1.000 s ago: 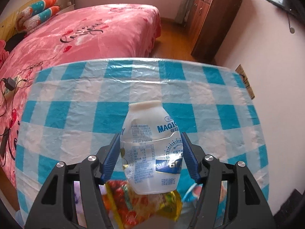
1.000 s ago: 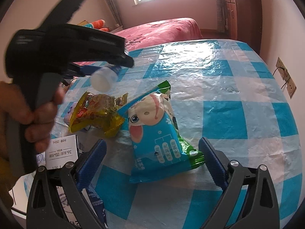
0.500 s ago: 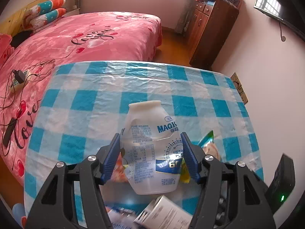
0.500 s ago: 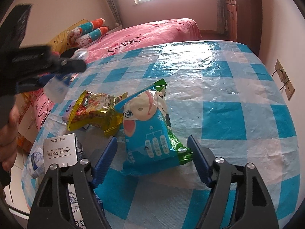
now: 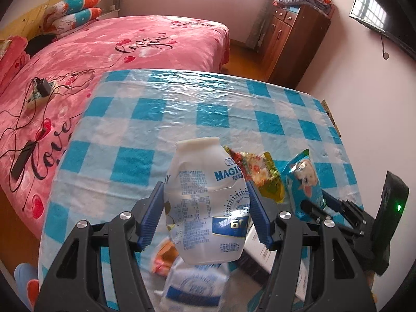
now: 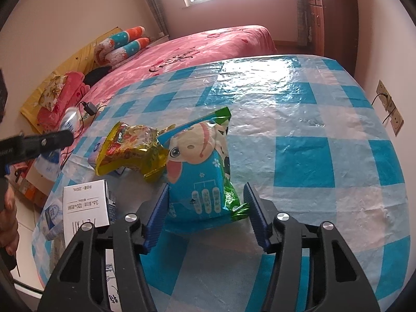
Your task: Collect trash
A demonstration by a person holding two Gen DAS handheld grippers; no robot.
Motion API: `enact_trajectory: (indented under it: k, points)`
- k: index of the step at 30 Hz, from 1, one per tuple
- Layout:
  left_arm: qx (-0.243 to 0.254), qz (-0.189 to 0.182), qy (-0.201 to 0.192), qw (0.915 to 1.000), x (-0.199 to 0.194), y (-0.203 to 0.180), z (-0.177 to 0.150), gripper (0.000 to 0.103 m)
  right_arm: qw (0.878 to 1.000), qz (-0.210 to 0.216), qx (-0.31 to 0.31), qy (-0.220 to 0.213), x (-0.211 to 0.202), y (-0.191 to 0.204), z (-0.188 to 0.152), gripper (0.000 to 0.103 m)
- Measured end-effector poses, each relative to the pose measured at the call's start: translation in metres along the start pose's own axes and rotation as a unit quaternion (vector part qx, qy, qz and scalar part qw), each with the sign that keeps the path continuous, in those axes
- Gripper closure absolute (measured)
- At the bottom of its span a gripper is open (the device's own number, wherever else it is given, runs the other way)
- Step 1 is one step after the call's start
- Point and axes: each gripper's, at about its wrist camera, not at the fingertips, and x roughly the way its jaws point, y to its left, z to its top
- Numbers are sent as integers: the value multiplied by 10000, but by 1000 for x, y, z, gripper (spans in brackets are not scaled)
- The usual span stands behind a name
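My left gripper is shut on a crumpled white plastic drink bottle with blue print and holds it above the table's near left part. My right gripper has its jaws around the near end of a blue snack bag with a cartoon animal; the left pad touches it, the right pad stands a little off. The bag also shows in the left wrist view. A yellow-red wrapper lies just left of the bag. A white carton lies at the near left.
The table wears a blue-and-white checked plastic cloth. A pink bed stands beyond and to the left. A wooden cabinet stands at the far right. A wall socket is beside the table's right edge. More packets lie under the bottle.
My left gripper has moved back and to the left with the bottle, away from the wrappers. My right gripper has narrowed around the blue snack bag's near end.
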Motion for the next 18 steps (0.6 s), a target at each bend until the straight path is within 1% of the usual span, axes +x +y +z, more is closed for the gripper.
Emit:
enact_trajectory:
  k: [4,6,18]
  points:
    - [-62,-47,-47,10000,-11,10,-11,40,10000,8,56,-82,-5,-1,-2,51]
    - [-88,-62,-54,9999,-14,14,-15,40,9999,32,70,-127,-7,-1,-3,56]
    - [-238,-138,-88,9996,-33,40,-53,40,9994,91,217,-257,-18,-1,-12,59]
